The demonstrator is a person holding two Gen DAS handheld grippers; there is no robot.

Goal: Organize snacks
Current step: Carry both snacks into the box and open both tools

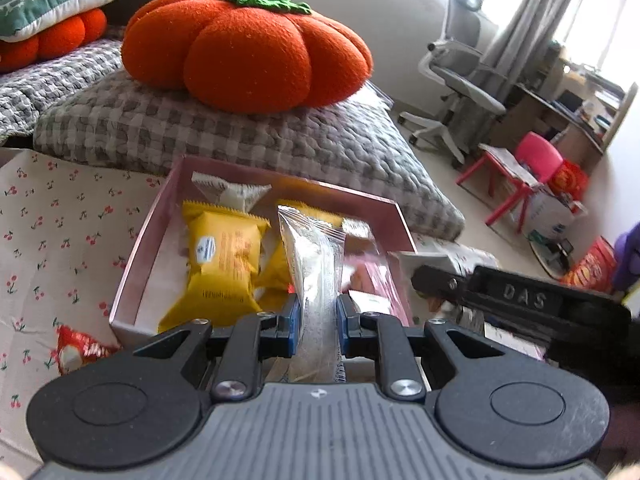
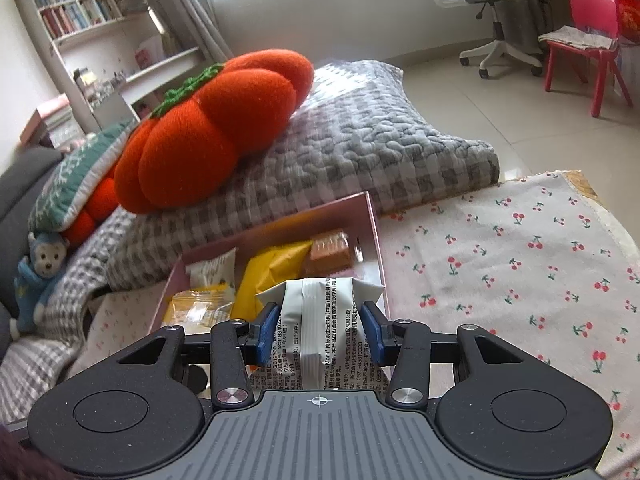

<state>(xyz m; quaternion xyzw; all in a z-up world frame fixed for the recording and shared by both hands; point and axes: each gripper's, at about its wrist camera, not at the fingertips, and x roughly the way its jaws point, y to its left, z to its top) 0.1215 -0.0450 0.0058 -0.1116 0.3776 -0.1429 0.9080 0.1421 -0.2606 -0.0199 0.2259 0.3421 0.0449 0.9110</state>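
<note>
A pink box (image 1: 138, 248) sits on the cherry-print cloth and holds several snack packs, among them a yellow pack (image 1: 224, 256) and a white one (image 1: 230, 192). My left gripper (image 1: 318, 316) is shut on a clear plastic snack sleeve (image 1: 314, 264) held over the box's near side. The right gripper's black body (image 1: 520, 300) shows at the right edge of the left wrist view. From the right wrist, my right gripper (image 2: 320, 328) is shut on a white printed snack pack (image 2: 318, 320), just in front of the pink box (image 2: 374, 220), where yellow (image 2: 276, 272) and orange-brown packs (image 2: 330, 250) lie.
A red snack wrapper (image 1: 78, 350) lies on the cloth left of the box. Behind the box a grey quilted cushion (image 1: 248, 136) carries an orange pumpkin pillow (image 1: 244, 52). The cherry cloth (image 2: 520, 264) spreads right of the box. An office chair (image 1: 456, 80) and pink child's chair (image 1: 536, 160) stand beyond.
</note>
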